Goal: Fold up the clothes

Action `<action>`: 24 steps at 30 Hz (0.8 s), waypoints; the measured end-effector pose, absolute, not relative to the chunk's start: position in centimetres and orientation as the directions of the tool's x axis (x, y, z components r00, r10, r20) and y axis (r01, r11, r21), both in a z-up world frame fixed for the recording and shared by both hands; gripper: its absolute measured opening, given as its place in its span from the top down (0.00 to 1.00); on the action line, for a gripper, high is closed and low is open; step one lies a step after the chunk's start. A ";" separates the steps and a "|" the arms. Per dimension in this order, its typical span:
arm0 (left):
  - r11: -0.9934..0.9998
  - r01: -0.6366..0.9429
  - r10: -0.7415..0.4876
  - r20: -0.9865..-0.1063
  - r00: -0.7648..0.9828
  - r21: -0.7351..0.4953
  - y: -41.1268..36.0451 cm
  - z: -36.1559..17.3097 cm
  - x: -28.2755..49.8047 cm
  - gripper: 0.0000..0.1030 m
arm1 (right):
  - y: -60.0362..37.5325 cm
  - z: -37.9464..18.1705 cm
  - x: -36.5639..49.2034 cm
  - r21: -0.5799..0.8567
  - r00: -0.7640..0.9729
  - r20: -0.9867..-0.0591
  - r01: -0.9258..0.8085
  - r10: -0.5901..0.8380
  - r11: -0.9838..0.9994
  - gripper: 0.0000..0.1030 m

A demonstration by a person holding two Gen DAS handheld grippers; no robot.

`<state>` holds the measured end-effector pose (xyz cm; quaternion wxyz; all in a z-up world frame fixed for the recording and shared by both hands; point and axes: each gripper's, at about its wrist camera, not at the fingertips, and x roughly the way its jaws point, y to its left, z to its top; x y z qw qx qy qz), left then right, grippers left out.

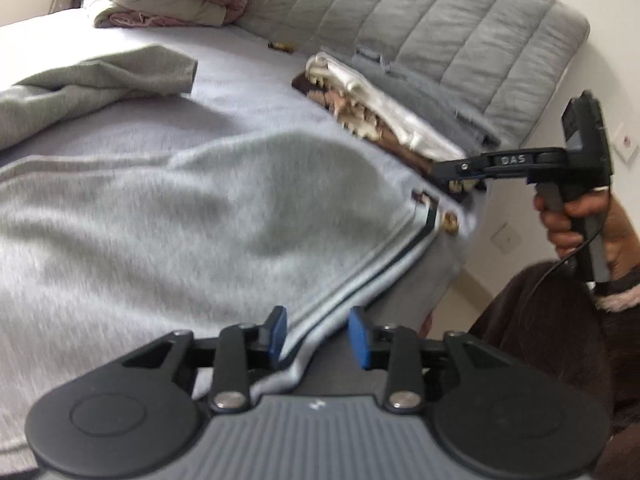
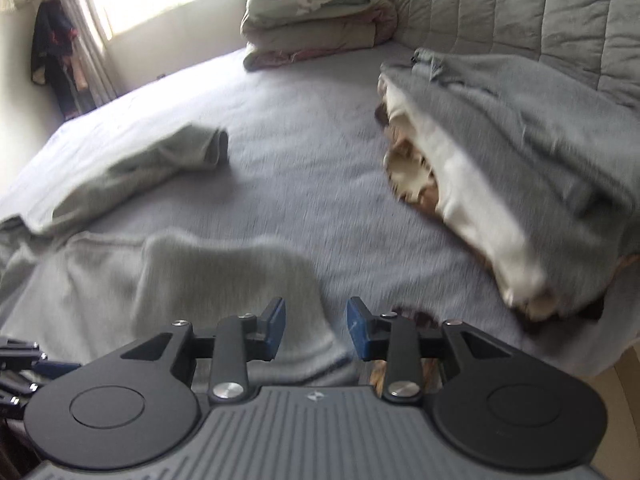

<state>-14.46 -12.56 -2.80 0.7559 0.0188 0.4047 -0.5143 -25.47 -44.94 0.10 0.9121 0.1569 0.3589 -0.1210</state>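
A grey garment [image 1: 168, 216] is seen spread on the bed [image 2: 304, 128]; both the left hand-held gripper [image 1: 318, 336] and the right hand-held gripper [image 2: 316, 330] are held partly open, gripping nothing.

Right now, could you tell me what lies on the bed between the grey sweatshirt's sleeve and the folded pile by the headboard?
Only bare sheet separates sleeve from pile, clearest in the right wrist view.

The grey sweatshirt [image 1: 168, 216] runs off the left edge, smeared by motion blur. The folded pile [image 2: 500, 184] is blurred too, its patterned layers indistinct.
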 end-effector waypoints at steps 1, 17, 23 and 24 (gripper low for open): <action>0.473 0.791 -0.765 -0.627 0.151 -0.387 -12.8 -2.5 -14.2 0.64 | -45.5 0.0 -24.6 0.226 0.716 -0.693 0.327 -0.084 0.918 0.58; 0.524 0.739 -0.757 -0.628 0.178 -0.423 -18.9 -3.6 -9.8 0.62 | -50.6 -5.0 -15.1 0.509 0.690 -0.699 0.294 0.189 0.809 0.57; 0.536 0.722 -0.745 -0.648 0.159 -0.439 -20.7 -5.0 -9.4 0.62 | -51.1 -6.3 -14.9 0.573 0.687 -0.677 0.268 0.264 0.774 0.66; 0.537 0.720 -0.744 -0.650 0.158 -0.439 -20.9 -5.2 -9.4 0.62 | -51.2 -6.2 -15.2 0.590 0.695 -0.661 0.252 0.281 0.767 0.74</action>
